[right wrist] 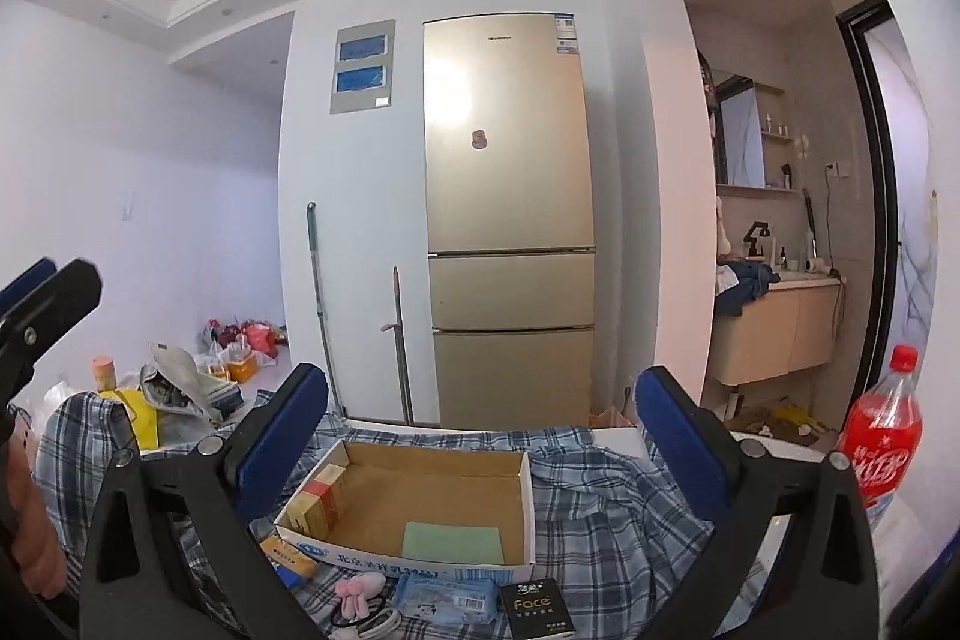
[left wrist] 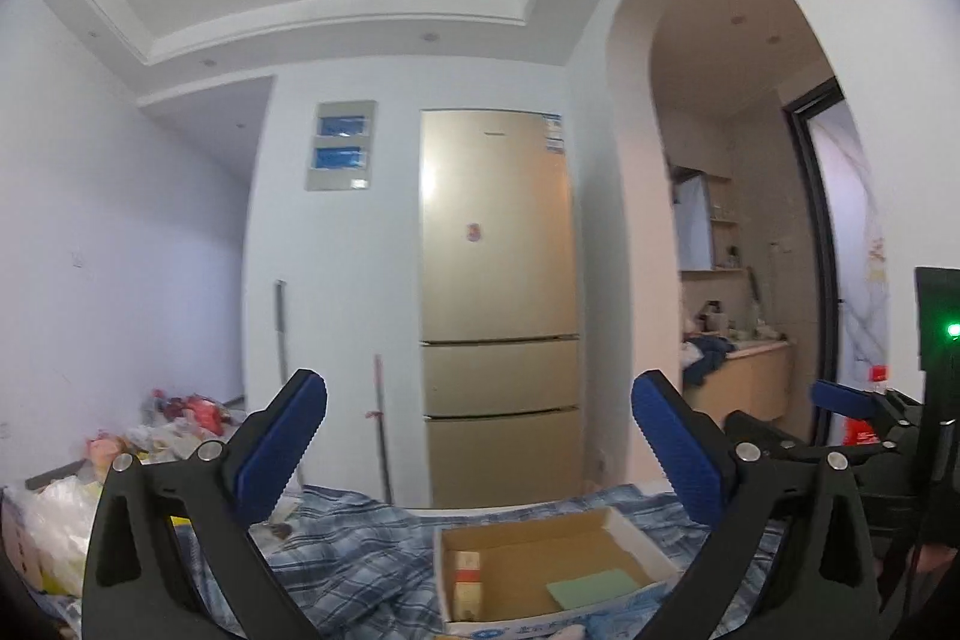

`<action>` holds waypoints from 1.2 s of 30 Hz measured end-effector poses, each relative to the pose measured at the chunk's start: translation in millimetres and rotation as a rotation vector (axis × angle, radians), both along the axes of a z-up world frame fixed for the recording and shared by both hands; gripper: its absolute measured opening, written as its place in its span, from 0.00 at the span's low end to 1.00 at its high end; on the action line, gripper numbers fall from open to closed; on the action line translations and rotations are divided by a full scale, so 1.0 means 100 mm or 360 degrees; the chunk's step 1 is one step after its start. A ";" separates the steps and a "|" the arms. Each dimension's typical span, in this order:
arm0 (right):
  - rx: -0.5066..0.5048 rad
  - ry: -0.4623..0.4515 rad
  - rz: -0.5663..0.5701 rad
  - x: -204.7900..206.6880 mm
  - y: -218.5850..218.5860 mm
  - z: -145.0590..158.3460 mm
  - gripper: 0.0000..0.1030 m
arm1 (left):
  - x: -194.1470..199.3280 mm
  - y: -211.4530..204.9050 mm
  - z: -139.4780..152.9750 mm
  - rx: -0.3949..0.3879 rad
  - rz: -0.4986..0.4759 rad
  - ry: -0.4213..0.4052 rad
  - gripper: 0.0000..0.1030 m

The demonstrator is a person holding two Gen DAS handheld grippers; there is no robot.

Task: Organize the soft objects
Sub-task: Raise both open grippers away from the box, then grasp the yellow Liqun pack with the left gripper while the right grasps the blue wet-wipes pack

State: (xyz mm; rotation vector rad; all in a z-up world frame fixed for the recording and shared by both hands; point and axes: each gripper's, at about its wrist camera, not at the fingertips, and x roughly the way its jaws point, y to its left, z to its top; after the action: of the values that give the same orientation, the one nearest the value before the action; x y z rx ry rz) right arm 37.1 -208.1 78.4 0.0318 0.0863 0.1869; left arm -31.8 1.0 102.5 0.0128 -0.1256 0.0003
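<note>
left gripper [left wrist: 477, 451] jaws wide apart and empty, right gripper [right wrist: 480, 445] jaws likewise, shallow cardboard box [right wrist: 420, 505] on blue plaid cloth [right wrist: 612, 514], pink plush hair tie [right wrist: 358, 593] and wet-wipes pack [right wrist: 447, 597] just in front

Home, gold fridge [right wrist: 509, 220], bathroom vanity [right wrist: 780, 328], mop [right wrist: 318, 304]

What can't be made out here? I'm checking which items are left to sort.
- Box contents, left wrist view: the near part is cut off by the bottom edge.
- Pink soft item, right wrist view: too small to identify.
- Floor pile, left wrist view: blurred.
</note>
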 end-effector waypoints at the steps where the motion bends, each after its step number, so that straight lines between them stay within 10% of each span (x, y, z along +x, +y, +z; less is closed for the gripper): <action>1: 0.0015 -0.0029 -0.0004 0.00 0.00 -0.05 1.00 | 0.00 0.03 -0.06 -0.0005 0.0002 -0.0001 1.00; 14: -0.0029 0.0124 -0.0049 0.27 0.10 -0.56 1.00 | 0.39 0.11 -0.81 0.0072 0.0035 0.0239 1.00; 29: -0.0072 0.0267 -0.0017 0.40 0.10 -0.78 1.00 | 0.60 0.16 -0.90 0.0035 0.0019 0.0438 1.00; 36: -0.0087 0.0472 0.0056 0.59 0.14 -0.90 0.99 | 0.90 0.13 -1.04 0.0052 -0.0013 0.0748 0.93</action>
State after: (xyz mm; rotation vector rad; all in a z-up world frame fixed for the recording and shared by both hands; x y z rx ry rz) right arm 96.3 -194.6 -11.7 0.0033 0.3881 0.2140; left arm 57.7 14.2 -1.1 0.0448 0.3442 -0.0127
